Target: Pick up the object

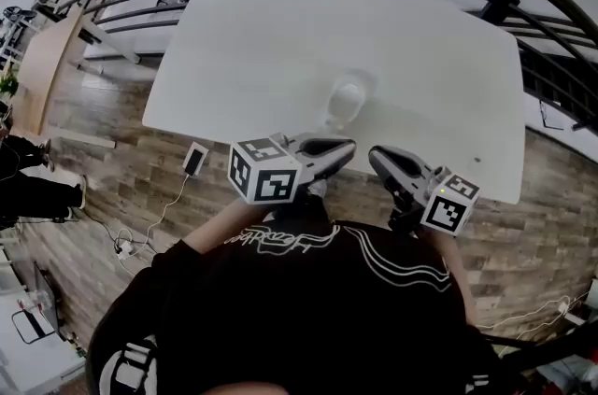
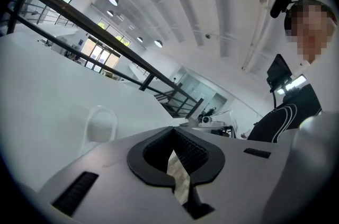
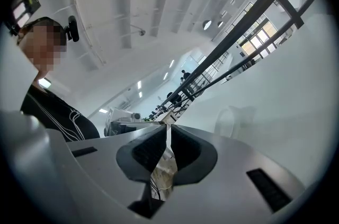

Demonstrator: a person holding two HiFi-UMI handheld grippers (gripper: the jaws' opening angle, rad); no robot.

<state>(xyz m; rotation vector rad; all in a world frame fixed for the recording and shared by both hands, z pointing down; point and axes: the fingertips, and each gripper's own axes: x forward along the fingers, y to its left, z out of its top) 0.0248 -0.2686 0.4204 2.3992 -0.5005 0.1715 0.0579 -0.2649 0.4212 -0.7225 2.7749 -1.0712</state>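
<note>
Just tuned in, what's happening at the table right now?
A person holds a tool in each hand at the near edge of the white table. The left tool and right tool are both shut and empty, side by side, short of the clear cup. Nothing is picked up yet.

A pale, translucent cup (image 1: 348, 100) stands on the white table (image 1: 262, 48), near its front edge

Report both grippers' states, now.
The left gripper is closed, jaws together, holding nothing.
The right gripper is closed, jaws together, holding nothing.
</note>
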